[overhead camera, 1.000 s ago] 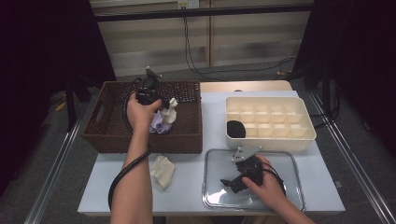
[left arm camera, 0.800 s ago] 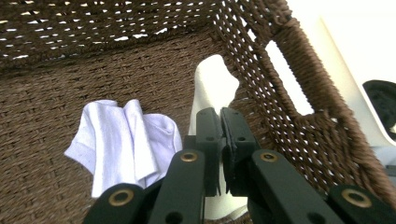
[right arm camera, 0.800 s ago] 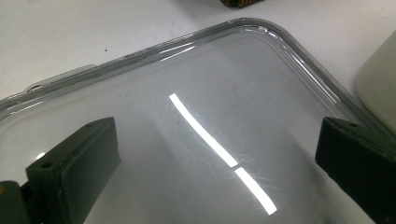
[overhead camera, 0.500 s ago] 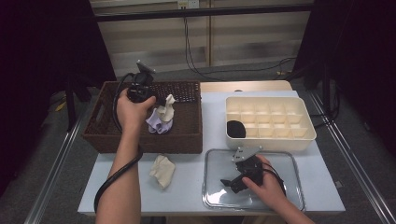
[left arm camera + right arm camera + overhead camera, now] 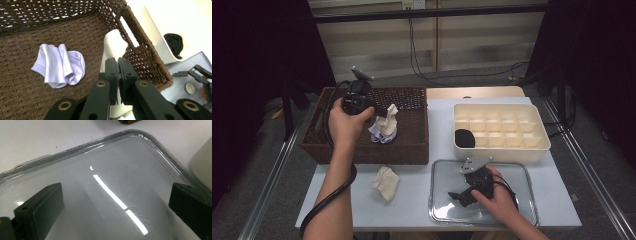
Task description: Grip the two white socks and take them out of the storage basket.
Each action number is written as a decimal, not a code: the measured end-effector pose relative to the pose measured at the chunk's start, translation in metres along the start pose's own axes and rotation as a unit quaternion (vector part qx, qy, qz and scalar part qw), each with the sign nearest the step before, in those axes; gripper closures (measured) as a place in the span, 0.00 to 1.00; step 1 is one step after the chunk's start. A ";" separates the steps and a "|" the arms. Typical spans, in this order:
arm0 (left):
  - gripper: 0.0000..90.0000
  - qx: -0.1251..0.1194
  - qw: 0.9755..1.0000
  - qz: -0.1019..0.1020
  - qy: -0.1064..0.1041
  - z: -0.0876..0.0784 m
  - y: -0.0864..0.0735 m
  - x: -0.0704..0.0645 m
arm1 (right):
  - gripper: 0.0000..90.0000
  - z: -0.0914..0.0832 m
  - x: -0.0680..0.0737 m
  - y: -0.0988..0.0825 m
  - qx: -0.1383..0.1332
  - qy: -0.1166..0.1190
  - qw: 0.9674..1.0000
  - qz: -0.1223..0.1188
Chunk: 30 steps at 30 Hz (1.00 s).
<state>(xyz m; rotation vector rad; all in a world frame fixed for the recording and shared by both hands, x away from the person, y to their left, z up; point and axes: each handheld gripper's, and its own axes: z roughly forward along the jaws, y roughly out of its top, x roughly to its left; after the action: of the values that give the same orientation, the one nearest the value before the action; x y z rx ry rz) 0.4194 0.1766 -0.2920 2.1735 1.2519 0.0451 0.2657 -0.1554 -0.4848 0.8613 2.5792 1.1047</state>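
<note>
left gripper (image 5: 117,75) clamped on cream cloth sock (image 5: 113,47) over brown wicker basket (image 5: 412,145) | right gripper (image 5: 116,202) wide above clear lid (image 5: 105,182) | lift clear of rim, avoid lilac sock (image 5: 60,65) below-left

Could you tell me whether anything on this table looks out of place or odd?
One thing stands out: a crumpled cream sock lies loose on the table, outside the wicker basket and apart from the divided organizer, where one black sock sits in a compartment. Nothing looks spilled or damaged.
</note>
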 end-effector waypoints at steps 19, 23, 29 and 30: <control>0.96 -0.001 1.000 0.011 -0.017 -0.019 -0.026 -0.011 | 0.00 0.000 0.000 0.000 0.000 0.000 1.000 0.000; 0.96 0.000 1.000 0.013 -0.017 -0.020 -0.031 -0.012 | 0.00 0.000 0.000 0.000 0.000 0.000 1.000 0.000; 0.96 -0.002 1.000 0.019 -0.023 -0.024 -0.037 -0.017 | 0.00 0.000 0.000 0.000 0.000 0.001 1.000 0.000; 0.96 0.000 0.999 0.021 -0.024 -0.025 -0.038 -0.019 | 0.00 0.000 0.000 0.000 0.000 0.001 1.000 0.000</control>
<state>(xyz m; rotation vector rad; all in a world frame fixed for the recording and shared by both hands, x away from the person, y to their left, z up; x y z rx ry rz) 0.3717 0.1875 -0.2866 2.1880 1.1792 0.0115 0.2655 -0.1553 -0.4850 0.8600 2.5799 1.1059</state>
